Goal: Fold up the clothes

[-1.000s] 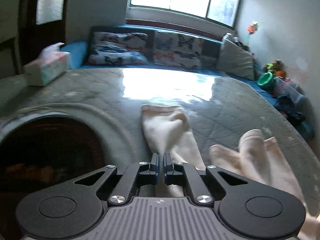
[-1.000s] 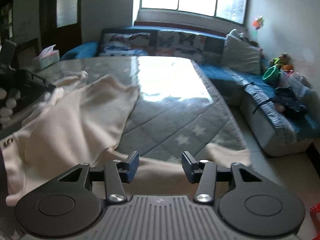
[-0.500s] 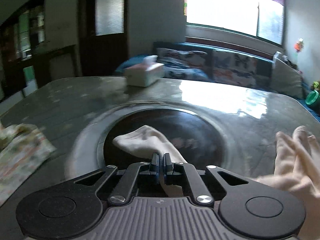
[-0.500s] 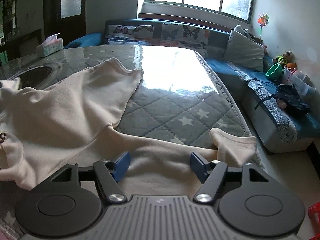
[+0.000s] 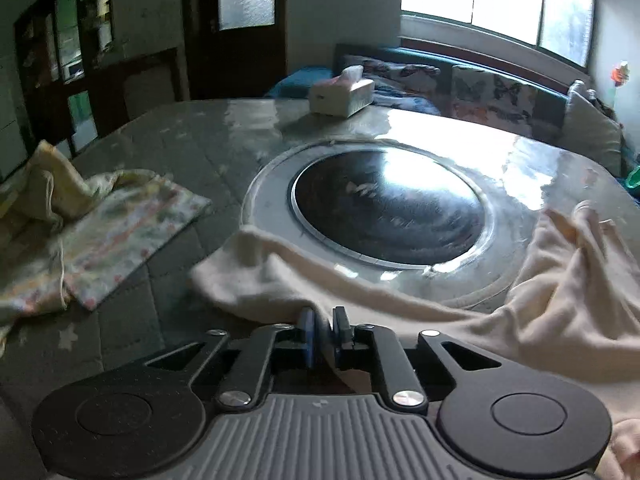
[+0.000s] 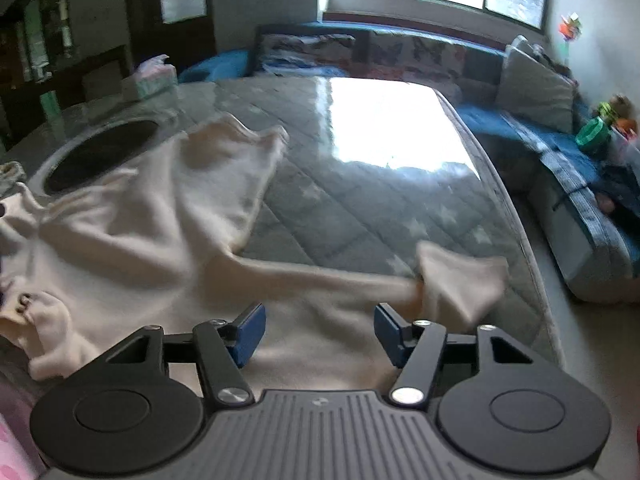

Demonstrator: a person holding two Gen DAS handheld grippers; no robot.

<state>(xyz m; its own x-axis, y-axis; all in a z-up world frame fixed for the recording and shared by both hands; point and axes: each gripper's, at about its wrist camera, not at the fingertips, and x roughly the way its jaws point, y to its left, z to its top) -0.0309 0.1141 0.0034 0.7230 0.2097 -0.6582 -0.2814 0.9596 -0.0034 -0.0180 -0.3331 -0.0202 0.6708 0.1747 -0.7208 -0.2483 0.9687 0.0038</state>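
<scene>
**Left claw pinches the sleeve, right claw spread wide**

Here your left gripper (image 5: 324,330) is clenched on a fold of the cream long-sleeved knit top (image 5: 560,292), its blue-padded fingers (image 5: 307,334) nearly together with cloth between them. The sleeve end lies on the grey star-quilted table (image 5: 168,148) just beside the round dark glass inset (image 5: 386,208). Your right gripper (image 6: 318,334) stands released, jaws wide apart above the top's lower sleeve (image 6: 320,276), whose cuff lies near the table's right edge. A folded floral cloth (image 5: 120,228) lies to the left; a tissue box (image 5: 342,92) stands beyond.
</scene>
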